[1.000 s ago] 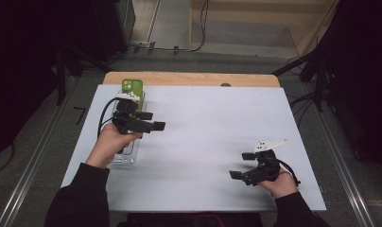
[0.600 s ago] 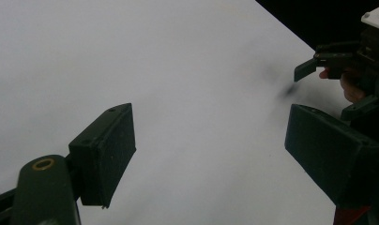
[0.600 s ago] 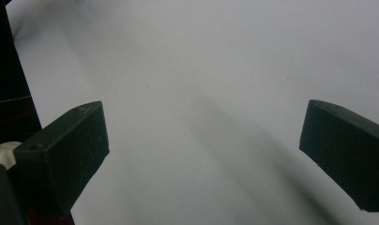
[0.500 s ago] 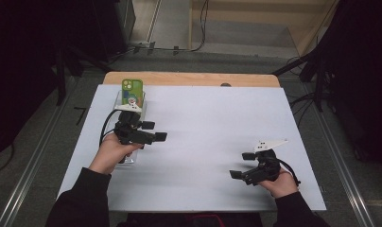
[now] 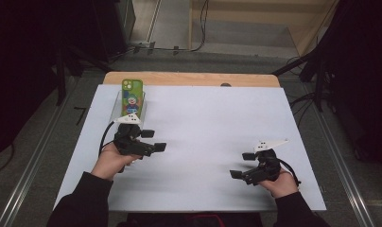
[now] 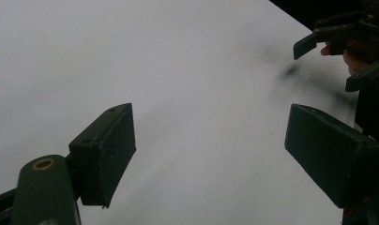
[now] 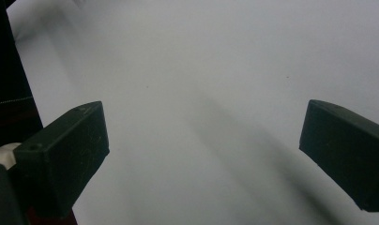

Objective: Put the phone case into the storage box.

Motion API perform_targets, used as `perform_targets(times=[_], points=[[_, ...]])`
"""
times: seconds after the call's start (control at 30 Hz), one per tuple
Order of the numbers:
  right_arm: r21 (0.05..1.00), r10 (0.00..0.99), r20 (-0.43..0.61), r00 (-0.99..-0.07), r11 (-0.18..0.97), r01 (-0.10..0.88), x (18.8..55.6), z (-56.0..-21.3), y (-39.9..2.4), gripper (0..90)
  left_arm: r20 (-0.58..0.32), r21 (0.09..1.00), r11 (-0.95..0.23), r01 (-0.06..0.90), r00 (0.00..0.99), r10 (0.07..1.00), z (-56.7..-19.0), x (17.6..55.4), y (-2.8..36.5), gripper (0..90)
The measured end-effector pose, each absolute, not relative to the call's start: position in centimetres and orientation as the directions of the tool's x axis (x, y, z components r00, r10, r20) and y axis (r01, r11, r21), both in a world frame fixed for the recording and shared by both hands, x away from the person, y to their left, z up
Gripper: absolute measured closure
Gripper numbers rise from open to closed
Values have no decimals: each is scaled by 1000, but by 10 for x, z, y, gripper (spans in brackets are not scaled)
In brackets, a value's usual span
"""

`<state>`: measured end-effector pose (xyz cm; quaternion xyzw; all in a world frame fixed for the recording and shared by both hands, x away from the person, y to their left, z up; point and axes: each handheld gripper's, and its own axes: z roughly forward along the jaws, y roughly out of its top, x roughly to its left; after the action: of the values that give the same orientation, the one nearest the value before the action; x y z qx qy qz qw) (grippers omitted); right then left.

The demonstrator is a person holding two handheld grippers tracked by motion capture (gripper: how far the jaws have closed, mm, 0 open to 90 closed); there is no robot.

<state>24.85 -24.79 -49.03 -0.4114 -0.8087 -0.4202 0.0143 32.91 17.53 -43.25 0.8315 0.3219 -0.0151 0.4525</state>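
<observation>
Just toward the person from the phone, on the left side of the white table cover, the left gripper hovers with its jaws spread wide and nothing between them. The phone, in a green case with a cartoon figure, leans in what looks like a clear stand at the far left of the cover; the gripper is near the phone but not touching it. Judged step: the phone sits in its stand and is not in any grip, so the hands are between holds. If the phone is to be handled again, the next move calls for turning the left gripper back toward the phone, since its jaws now point across the table, away from the phone.

In the left gripper view both black pads stand apart over bare cover, with the other hand's gripper far off at top right. Well to the right of the phone and nearer the person, the right gripper is likewise released, pads parted over plain white.

Hard to make out: the stand is transparent, its lower edge lies behind the left gripper, and how the phone seats in it cannot be told. A small dark spot at the cover's far edge is too small to name.
</observation>
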Motion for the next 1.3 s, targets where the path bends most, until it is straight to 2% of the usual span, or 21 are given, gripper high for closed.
perform_targets(times=[0.5, 1.3], points=[[665, 651, 377, -659, 305, 681, 249, -491, -249, 3, -283, 768, -396, 503, 821, 495, -446, 308, 179, 176], [660, 649, 390, -654, 299, 690, 249, -492, -250, 4, -261, 755, -440, 487, 838, 480, -461, 287, 187, 177]])
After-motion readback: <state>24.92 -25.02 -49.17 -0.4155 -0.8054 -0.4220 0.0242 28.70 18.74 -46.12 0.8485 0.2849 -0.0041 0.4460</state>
